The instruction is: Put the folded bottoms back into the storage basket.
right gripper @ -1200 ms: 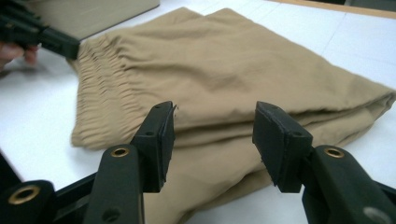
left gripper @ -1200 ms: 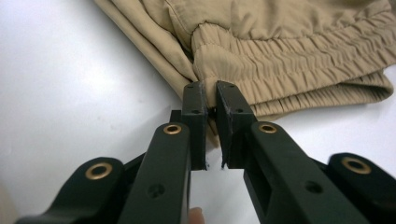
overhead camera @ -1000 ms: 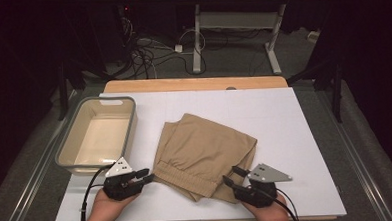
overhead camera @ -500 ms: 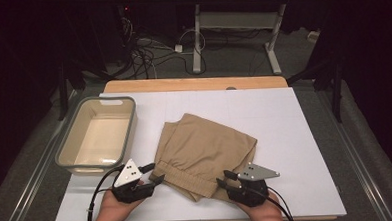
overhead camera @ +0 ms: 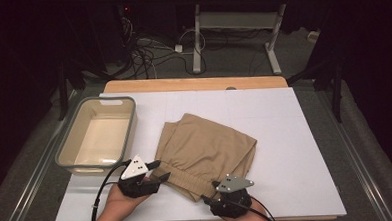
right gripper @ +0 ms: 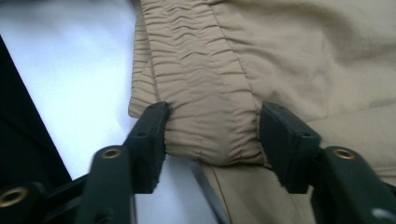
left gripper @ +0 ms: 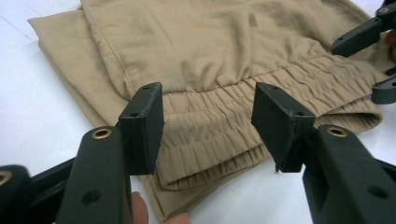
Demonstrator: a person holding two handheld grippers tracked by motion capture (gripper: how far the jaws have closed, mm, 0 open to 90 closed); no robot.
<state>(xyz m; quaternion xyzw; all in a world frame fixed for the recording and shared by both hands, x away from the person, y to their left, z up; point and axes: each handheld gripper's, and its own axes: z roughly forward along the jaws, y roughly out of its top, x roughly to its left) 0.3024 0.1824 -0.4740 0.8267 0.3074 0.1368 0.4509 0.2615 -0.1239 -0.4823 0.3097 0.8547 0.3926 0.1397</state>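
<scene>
Folded tan trousers (overhead camera: 205, 150) lie on the white board, their elastic waistband (left gripper: 303, 84) toward the near edge. My left gripper (overhead camera: 160, 171) sits at the waistband's left end. Its jaws (left gripper: 208, 112) have just been opening and stand apart over the gathered cloth, pads clear of it. My right gripper (overhead camera: 210, 190) is at the waistband's near right corner. Its jaws (right gripper: 212, 126) have also just been opening and straddle the end of the waistband (right gripper: 196, 60), with the cloth between the pads. The right gripper's fingers (left gripper: 359, 35) reach in from the far side in the left gripper view.
A grey-rimmed beige tub (overhead camera: 68, 143) stands empty at the left of the white board (overhead camera: 295, 136). A wooden table edge (overhead camera: 198, 84) runs along the back. Cables and a desk frame are on the floor beyond.
The left gripper has slid right up to the waistband's left end. The right gripper has moved left and down onto the near corner. Both pairs of jaws stand wider than before.
</scene>
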